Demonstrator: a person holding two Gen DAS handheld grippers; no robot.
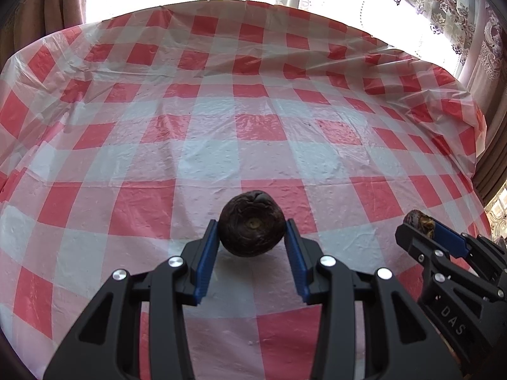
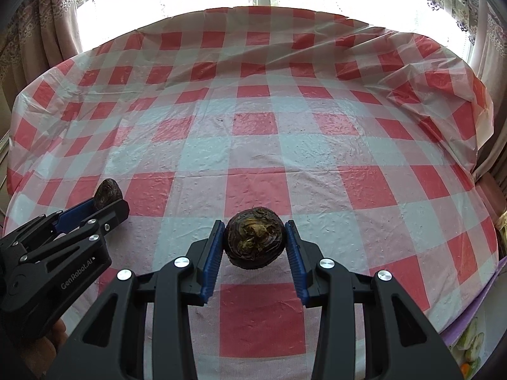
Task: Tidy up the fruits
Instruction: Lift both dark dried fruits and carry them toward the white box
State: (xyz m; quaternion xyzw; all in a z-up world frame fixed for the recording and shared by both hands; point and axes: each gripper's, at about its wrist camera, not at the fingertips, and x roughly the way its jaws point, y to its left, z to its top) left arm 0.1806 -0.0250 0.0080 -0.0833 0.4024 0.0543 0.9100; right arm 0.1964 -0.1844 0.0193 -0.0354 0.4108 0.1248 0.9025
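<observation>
My left gripper (image 1: pixel 252 232) is shut on a dark brown round fruit (image 1: pixel 252 224) and holds it above the red-and-white checked tablecloth (image 1: pixel 253 145). My right gripper (image 2: pixel 255 236) is shut on a second dark brown round fruit (image 2: pixel 253 237) with a yellowish patch on its face, also above the cloth. The right gripper with its fruit (image 1: pixel 420 220) shows at the right edge of the left wrist view. The left gripper with its fruit (image 2: pixel 107 191) shows at the left of the right wrist view. The two grippers are side by side over the near part of the table.
The table's far edge (image 2: pixel 253 11) meets a bright window with patterned curtains (image 2: pixel 41 25). The plastic cloth is bunched at the far right corner (image 2: pixel 443 72). A purple surface with greenish items (image 2: pixel 472 338) lies at the lower right, beyond the table edge.
</observation>
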